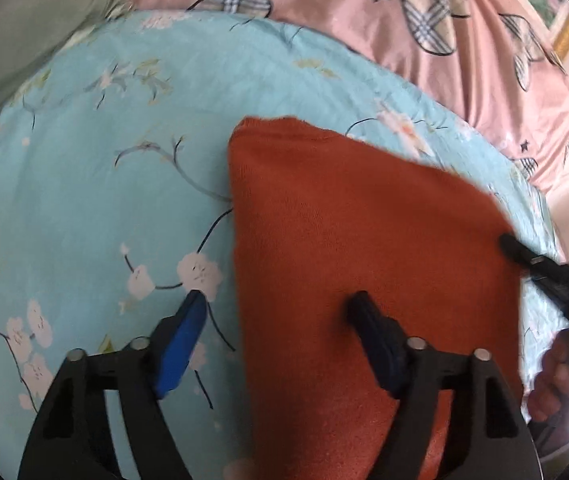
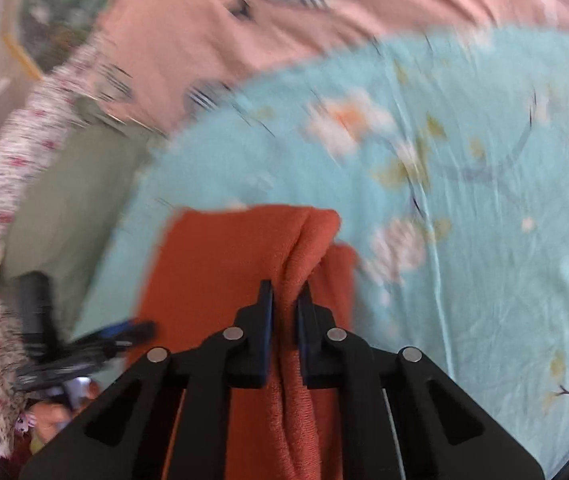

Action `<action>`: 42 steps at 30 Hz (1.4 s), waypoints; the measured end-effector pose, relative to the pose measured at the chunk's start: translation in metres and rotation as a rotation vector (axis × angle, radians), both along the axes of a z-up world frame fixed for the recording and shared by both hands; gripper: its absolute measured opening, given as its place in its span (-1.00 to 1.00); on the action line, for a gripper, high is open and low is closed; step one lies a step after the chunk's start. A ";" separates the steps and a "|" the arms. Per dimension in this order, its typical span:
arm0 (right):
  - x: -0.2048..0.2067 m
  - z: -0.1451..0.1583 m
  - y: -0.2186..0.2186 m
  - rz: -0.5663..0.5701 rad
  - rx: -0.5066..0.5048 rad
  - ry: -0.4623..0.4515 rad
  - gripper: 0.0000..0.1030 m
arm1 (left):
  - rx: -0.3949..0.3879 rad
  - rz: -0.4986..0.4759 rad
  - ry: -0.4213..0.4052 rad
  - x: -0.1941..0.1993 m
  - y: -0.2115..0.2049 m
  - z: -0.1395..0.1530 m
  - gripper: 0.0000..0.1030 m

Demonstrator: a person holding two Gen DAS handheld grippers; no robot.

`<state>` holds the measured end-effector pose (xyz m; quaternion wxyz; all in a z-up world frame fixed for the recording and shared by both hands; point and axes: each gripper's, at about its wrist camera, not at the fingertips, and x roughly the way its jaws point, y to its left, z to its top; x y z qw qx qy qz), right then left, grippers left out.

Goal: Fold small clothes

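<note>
In the left wrist view, the left gripper (image 1: 278, 302) hangs over a light blue flowered sheet (image 1: 96, 168) with its two fingers spread wide and nothing between them. One finger, faced with a blue pad (image 1: 182, 344), stands over the sheet just beside the left edge of an orange-red cloth (image 1: 348, 220); the other finger lies over the cloth itself, so the cloth's edge runs between them. The cloth lies flat on the sheet as a folded piece, its far corner pointing away from the camera. At the cloth's right edge the dark finger of the right gripper (image 1: 524, 254) touches the fabric, though this view does not show how far its fingers are parted, and part of a hand (image 1: 556, 376) shows below it. Beyond the blue sheet lies a pink cover (image 1: 324, 0) printed with plaid shapes and small dark stars. In the right wrist view, which is blurred, the right gripper (image 2: 286, 294) has its fingers drawn close together on a raised ridge of the orange-red cloth (image 2: 212, 264), pinching the fabric between them, while the rest of the cloth spreads to the left on the flowered sheet (image 2: 484, 220). The left gripper (image 2: 124, 334) appears at the lower left edge of the cloth, near a sleeve (image 2: 4, 168) of white fabric with small red flowers. The pink cover (image 2: 188, 32) fills the top.
</note>
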<state>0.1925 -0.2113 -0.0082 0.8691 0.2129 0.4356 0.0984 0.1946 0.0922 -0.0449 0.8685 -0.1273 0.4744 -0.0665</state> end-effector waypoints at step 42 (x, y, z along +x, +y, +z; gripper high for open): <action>-0.096 -0.001 0.014 -0.037 -0.081 0.121 -0.50 | 0.196 -0.027 -0.010 -0.091 -0.012 0.007 0.60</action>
